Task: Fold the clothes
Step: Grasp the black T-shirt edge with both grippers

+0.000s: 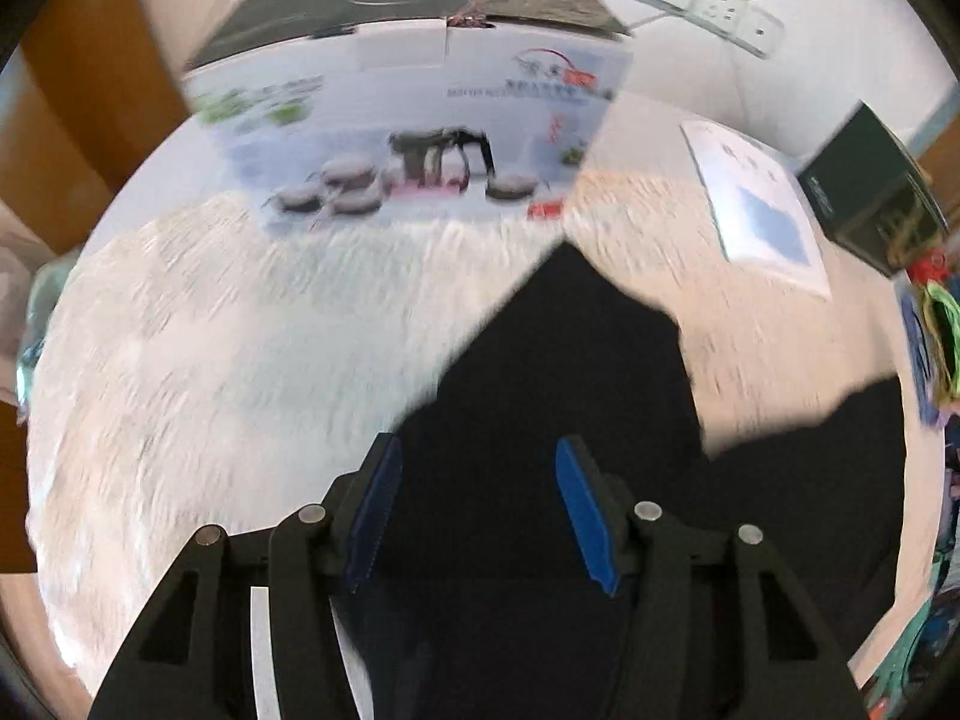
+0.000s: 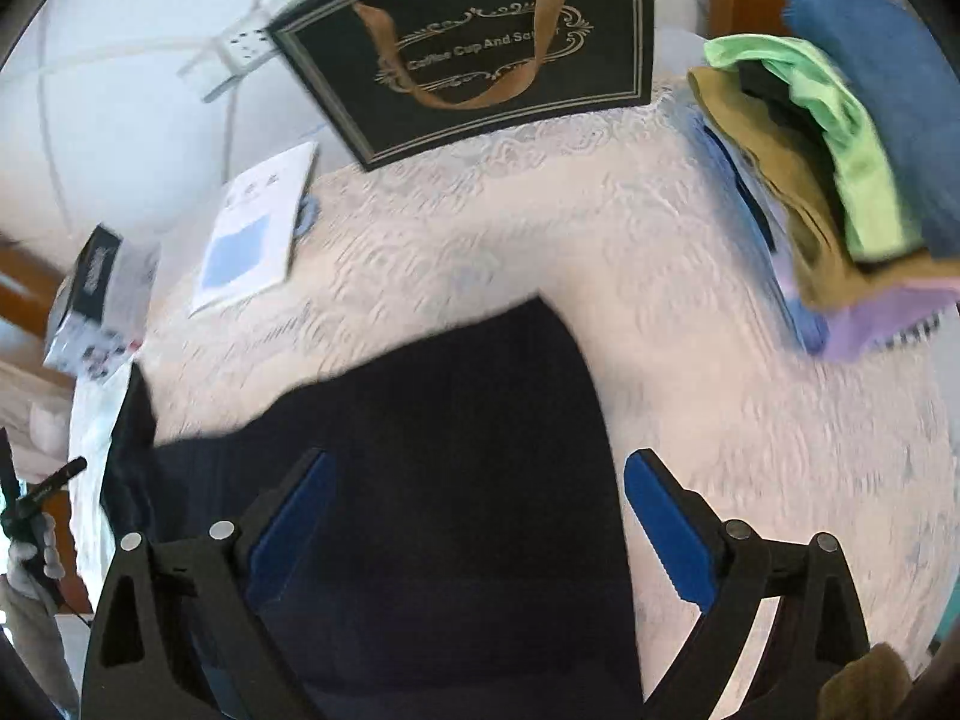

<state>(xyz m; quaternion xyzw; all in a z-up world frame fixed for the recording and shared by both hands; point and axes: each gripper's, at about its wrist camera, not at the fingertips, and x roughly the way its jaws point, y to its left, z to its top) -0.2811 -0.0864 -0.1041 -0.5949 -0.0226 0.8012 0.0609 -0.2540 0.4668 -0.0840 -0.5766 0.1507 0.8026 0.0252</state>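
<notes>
A dark navy cloth garment (image 2: pixel 432 450) lies flat on the worktop's white lace-patterned cover (image 2: pixel 750 450) — directly beneath both tools. The right hand-held gripper (image 2: pixel 480 516) hangs wide open above it, nothing between its blue pads; the left hand-held gripper (image 1: pixel 480 510) gapes too, empty. At two o'clock sits a stack of folded coloured clothes (image 2: pixel 840 168); at twelve, a black gift bag (image 2: pixel 480 42).

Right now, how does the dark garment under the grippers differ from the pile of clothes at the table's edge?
The dark garment lies spread out in one flat layer; the pile of clothes is stacked several items high. The dark garment is a single near-black colour, while the pile of clothes mixes blue, green, tan and lilac. Both rest on the same pale patterned tablecloth, and neither is held by a gripper.
</notes>
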